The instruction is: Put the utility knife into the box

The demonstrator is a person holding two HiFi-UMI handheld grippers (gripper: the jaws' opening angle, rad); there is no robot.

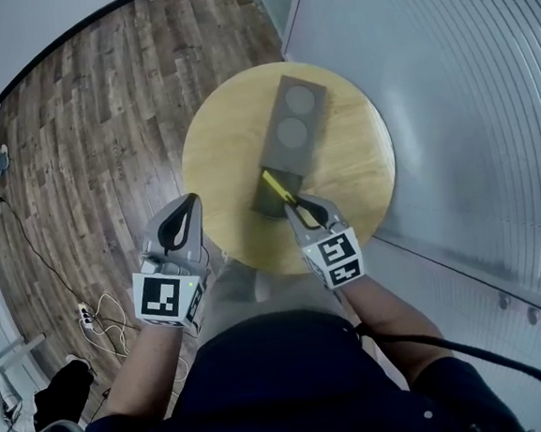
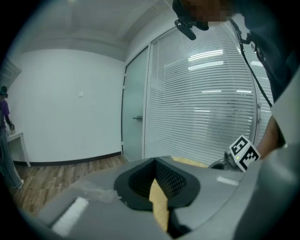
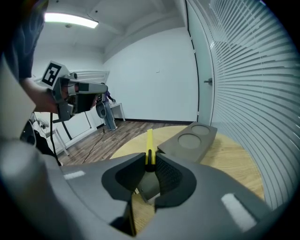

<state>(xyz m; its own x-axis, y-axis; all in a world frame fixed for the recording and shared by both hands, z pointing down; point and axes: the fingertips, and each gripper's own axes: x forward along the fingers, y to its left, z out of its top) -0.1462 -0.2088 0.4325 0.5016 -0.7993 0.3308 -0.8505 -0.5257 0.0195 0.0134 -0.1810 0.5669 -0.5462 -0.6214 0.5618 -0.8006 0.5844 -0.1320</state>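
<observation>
**Knife poised over the box mouth**

The round pale wooden worktop [image 1: 361, 169] carries the long dark grey box [image 1: 293, 124], its open end turned toward the person, handy for a drop from the near side; the left tool [image 1: 190, 202] hangs off the worktop's edge, pressed together on nothing, clear of the action; the right tool [image 1: 293, 205] pinches the slim yellow utility knife [image 1: 276, 185] by its near end, the far end angled out above that opening; not yet inside, I'd judge.

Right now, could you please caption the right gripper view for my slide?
Right gripper clamps a yellow utility knife over the open end of a grey box on a round wooden table.
</observation>
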